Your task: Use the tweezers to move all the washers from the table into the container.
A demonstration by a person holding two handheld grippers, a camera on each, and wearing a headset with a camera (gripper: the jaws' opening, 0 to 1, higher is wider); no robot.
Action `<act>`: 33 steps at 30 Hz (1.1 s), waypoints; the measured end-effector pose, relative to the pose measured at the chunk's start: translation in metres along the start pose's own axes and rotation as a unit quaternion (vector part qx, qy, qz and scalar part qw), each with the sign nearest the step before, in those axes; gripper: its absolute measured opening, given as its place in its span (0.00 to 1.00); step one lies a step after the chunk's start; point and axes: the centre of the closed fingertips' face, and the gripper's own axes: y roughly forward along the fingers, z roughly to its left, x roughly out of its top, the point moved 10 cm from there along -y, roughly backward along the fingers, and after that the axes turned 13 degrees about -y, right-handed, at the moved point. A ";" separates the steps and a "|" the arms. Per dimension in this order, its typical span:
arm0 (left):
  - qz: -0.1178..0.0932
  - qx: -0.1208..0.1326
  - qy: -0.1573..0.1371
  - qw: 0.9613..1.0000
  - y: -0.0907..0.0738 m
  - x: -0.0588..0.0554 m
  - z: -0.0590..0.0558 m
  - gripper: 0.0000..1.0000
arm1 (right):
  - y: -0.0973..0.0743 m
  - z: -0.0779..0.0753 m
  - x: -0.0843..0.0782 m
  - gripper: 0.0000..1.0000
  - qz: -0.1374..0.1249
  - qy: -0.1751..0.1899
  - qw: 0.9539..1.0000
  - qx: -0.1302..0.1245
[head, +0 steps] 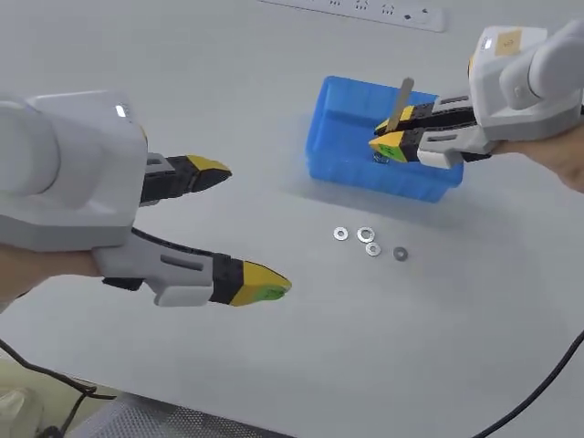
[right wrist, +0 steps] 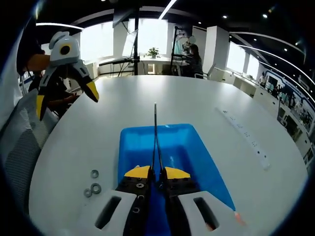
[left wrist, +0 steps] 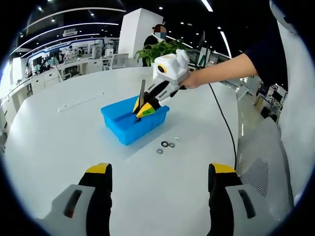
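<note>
head view: right claw [head: 388, 144] over container [head: 336, 102]

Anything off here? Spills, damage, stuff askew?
Nothing stands out. The blue container sits flat on the table, and four washers lie loose in a tight group beside it. The right gripper has its jaws shut on the tweezers over the container; the left gripper hangs open, well apart.
</note>
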 end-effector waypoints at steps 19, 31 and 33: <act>0.006 0.000 0.005 1.000 -0.003 0.001 -0.004 0.86 | -0.005 0.002 0.008 0.10 -0.003 0.001 1.000 -0.006; 0.008 0.005 0.027 1.000 -0.007 0.013 -0.002 0.86 | -0.015 0.001 0.015 0.10 -0.003 0.003 1.000 -0.020; 0.002 0.006 0.030 1.000 -0.007 0.019 0.001 0.86 | -0.016 0.003 0.016 0.10 -0.002 0.002 1.000 -0.020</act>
